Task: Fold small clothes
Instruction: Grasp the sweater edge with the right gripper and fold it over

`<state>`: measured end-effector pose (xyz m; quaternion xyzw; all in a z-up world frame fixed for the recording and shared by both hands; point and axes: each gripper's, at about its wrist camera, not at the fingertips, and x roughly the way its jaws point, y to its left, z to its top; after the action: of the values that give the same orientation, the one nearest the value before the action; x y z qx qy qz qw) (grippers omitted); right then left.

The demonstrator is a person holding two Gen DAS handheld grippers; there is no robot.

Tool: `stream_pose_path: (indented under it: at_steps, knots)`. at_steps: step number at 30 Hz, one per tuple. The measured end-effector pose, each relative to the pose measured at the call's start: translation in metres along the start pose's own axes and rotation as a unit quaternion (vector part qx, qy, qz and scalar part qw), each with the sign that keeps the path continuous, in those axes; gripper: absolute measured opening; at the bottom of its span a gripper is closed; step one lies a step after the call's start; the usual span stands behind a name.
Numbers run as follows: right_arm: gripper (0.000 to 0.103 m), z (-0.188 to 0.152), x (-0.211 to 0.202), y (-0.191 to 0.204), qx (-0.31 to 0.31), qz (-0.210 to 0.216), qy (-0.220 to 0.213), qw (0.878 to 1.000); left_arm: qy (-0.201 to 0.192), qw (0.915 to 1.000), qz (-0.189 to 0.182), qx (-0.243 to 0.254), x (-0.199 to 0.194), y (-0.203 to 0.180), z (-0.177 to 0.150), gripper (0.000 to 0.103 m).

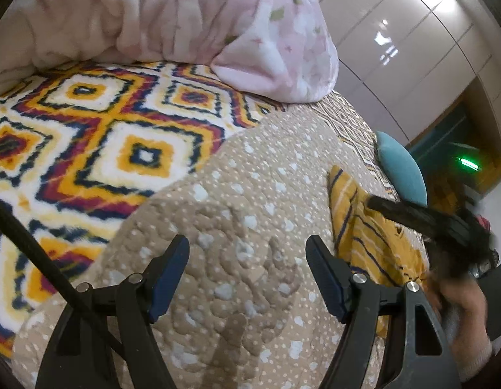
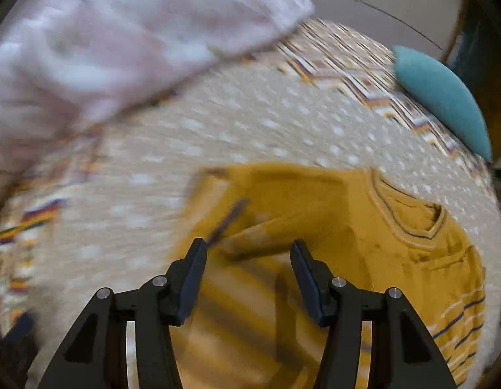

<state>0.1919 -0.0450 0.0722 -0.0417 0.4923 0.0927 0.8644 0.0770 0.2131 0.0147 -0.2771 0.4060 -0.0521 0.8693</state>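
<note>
A small mustard-yellow striped shirt [image 2: 331,227] lies on the beige dotted quilt [image 2: 218,123], collar to the right. My right gripper [image 2: 249,249] is open just above the shirt's left part, holding nothing; this view is blurred by motion. In the left wrist view the shirt [image 1: 364,227] lies at the right. My left gripper [image 1: 247,246] is open and empty over bare quilt [image 1: 234,194], left of the shirt. The right gripper's dark body [image 1: 438,223] and the person's hand [image 1: 464,304] sit over the shirt at the right edge.
A pink fleece blanket [image 1: 185,16] is piled at the back of the bed. A bright diamond-patterned blanket [image 1: 88,129] covers the left side. A teal cushion [image 2: 445,97] lies at the far right edge. Glossy wardrobe doors [image 1: 412,32] stand beyond the bed.
</note>
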Motion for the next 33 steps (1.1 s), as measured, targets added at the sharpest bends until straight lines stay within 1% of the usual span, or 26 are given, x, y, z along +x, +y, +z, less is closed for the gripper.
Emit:
stream_pose_path:
  at_steps: [1, 2, 4, 5, 6, 8, 9, 11, 12, 13, 15, 16, 17, 18, 19, 20, 21, 23, 24, 25, 26, 27, 30, 32, 33]
  knots:
    - [0.059, -0.011, -0.015, 0.011, -0.022, 0.02, -0.005, 1.0, -0.002, 1.0, 0.001, -0.006, -0.001, 0.002, 0.001, 0.073]
    - [0.059, -0.028, -0.032, 0.026, -0.058, 0.042, -0.006, 0.997, -0.003, 0.9999, 0.002, -0.011, -0.001, 0.004, 0.002, 0.073]
    - [0.059, -0.055, -0.048, 0.05, -0.11, 0.056, -0.001, 0.992, -0.004, 0.9998, 0.003, -0.02, -0.002, 0.007, 0.003, 0.073]
    - [0.059, -0.071, -0.052, 0.06, -0.138, 0.057, 0.002, 0.989, -0.005, 0.9997, 0.004, -0.024, -0.002, 0.008, 0.003, 0.073]
    - [0.059, -0.088, -0.054, 0.072, -0.168, 0.05, 0.005, 0.984, -0.006, 0.9996, 0.006, -0.027, -0.002, 0.009, 0.002, 0.073]
    - [0.057, -0.116, -0.044, 0.092, -0.232, 0.014, 0.011, 0.973, -0.008, 0.9995, 0.01, -0.029, -0.002, 0.01, 0.002, 0.073]
    - [0.055, -0.125, -0.036, 0.098, -0.253, -0.005, 0.015, 0.967, -0.01, 0.9995, 0.012, -0.029, -0.002, 0.01, 0.001, 0.073]
    - [0.032, -0.137, -0.012, 0.105, -0.296, -0.075, 0.019, 0.952, -0.013, 0.9994, 0.016, -0.028, -0.003, 0.012, 0.0, 0.073]
    - [0.009, -0.14, 0.002, 0.105, -0.312, -0.113, 0.024, 0.943, -0.014, 0.9994, 0.017, -0.028, -0.004, 0.012, -0.001, 0.073]
    - [0.007, -0.138, 0.008, 0.102, -0.304, -0.116, 0.028, 0.945, -0.015, 0.9993, 0.018, -0.028, -0.005, 0.014, -0.001, 0.073]
    - [0.006, -0.124, 0.007, 0.09, -0.239, -0.077, 0.035, 0.967, -0.017, 0.9992, 0.017, -0.031, -0.008, 0.017, 0.0, 0.073]
    - [0.006, -0.113, 0.0, 0.084, -0.189, -0.027, 0.039, 0.981, -0.019, 0.9991, 0.018, -0.033, -0.01, 0.019, 0.001, 0.073]
    - [0.0, -0.102, -0.012, 0.08, -0.139, 0.053, 0.033, 0.988, -0.022, 0.999, 0.019, -0.034, -0.012, 0.021, 0.002, 0.073]
    - [0.001, -0.097, -0.02, 0.079, -0.123, 0.089, 0.028, 0.988, -0.024, 0.9989, 0.02, -0.036, -0.012, 0.023, 0.003, 0.073]
    - [0.001, -0.092, -0.029, 0.083, -0.116, 0.114, 0.02, 0.986, -0.025, 0.9987, 0.022, -0.04, -0.013, 0.026, 0.004, 0.073]
    - [0.001, -0.087, -0.038, 0.087, -0.12, 0.12, 0.008, 0.985, -0.024, 0.9985, 0.022, -0.045, -0.013, 0.029, 0.005, 0.073]
    - [0.001, -0.085, -0.044, 0.089, -0.122, 0.112, -0.004, 0.986, -0.022, 0.9983, 0.02, -0.05, -0.013, 0.031, 0.005, 0.073]
    - [0.006, -0.078, -0.049, 0.08, -0.113, 0.072, -0.028, 0.991, -0.019, 0.9981, 0.017, -0.057, -0.012, 0.034, 0.006, 0.073]
    - [0.02, -0.076, -0.047, 0.075, -0.108, 0.046, -0.031, 0.993, -0.019, 0.998, 0.017, -0.057, -0.012, 0.035, 0.006, 0.073]
    - [0.041, -0.075, -0.045, 0.072, -0.105, 0.017, -0.032, 0.994, -0.019, 0.9981, 0.017, -0.056, -0.012, 0.035, 0.006, 0.073]
    - [0.048, -0.076, -0.042, 0.067, -0.102, 0.0, -0.03, 0.994, -0.019, 0.9981, 0.017, -0.056, -0.012, 0.035, 0.006, 0.073]
    - [0.052, -0.077, -0.039, 0.062, -0.099, 0.001, -0.024, 0.995, -0.02, 0.9981, 0.018, -0.055, -0.011, 0.036, 0.007, 0.073]
    - [0.052, -0.088, -0.027, 0.065, -0.105, 0.008, -0.001, 0.994, -0.019, 0.998, 0.021, -0.056, -0.011, 0.036, 0.006, 0.073]
    - [0.053, -0.099, -0.021, 0.07, -0.127, -0.004, 0.007, 0.992, -0.018, 0.9981, 0.026, -0.052, -0.01, 0.035, 0.007, 0.073]
    - [0.053, -0.105, -0.018, 0.075, -0.142, -0.018, 0.009, 0.99, -0.018, 0.9981, 0.029, -0.05, -0.01, 0.035, 0.007, 0.073]
